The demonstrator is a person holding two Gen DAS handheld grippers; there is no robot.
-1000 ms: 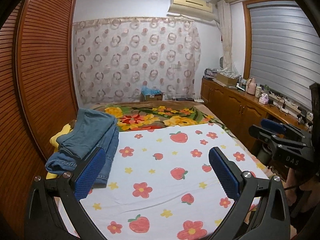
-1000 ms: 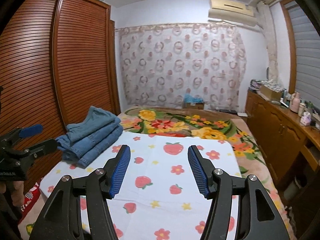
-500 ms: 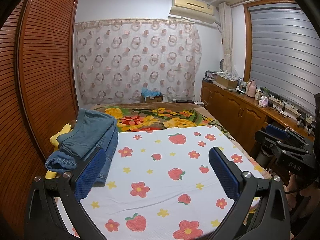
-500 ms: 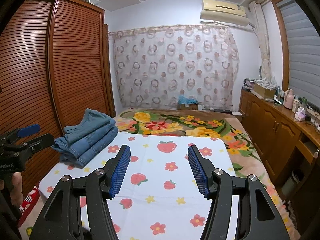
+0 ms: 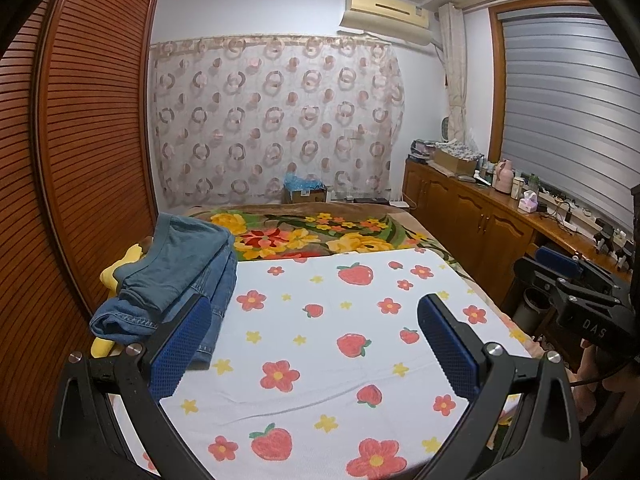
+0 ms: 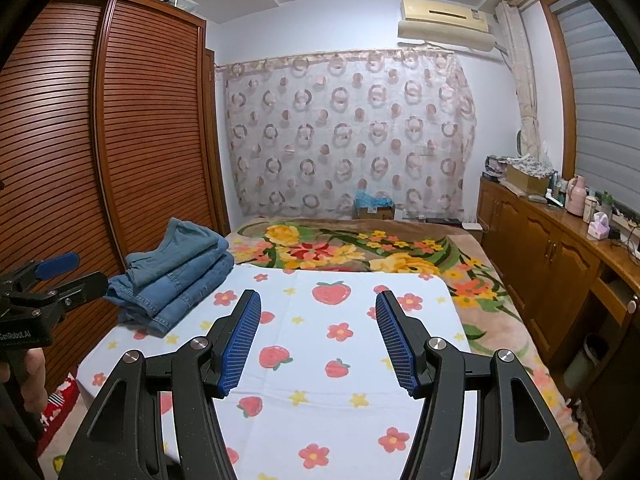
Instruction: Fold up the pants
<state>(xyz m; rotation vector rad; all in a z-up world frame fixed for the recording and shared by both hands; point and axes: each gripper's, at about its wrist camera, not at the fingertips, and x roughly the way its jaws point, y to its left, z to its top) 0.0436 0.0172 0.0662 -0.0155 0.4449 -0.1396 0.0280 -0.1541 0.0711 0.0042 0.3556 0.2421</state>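
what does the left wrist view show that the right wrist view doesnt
Only the left wrist view shows the yellow item under the folded jeans, and the right tongs seen from the side at its right edge.

Only the right wrist view shows the left tongs from the side at its left edge, the hand holding them, and red striped fabric low beside the bed.

Both show the jeans stacked at the left edge of the strawberry sheet, the floral blanket, the ring-patterned curtain, the air conditioner, and open, empty tongs in front.

Blue denim pants [image 6: 176, 276] — folded stack, bed's left edge
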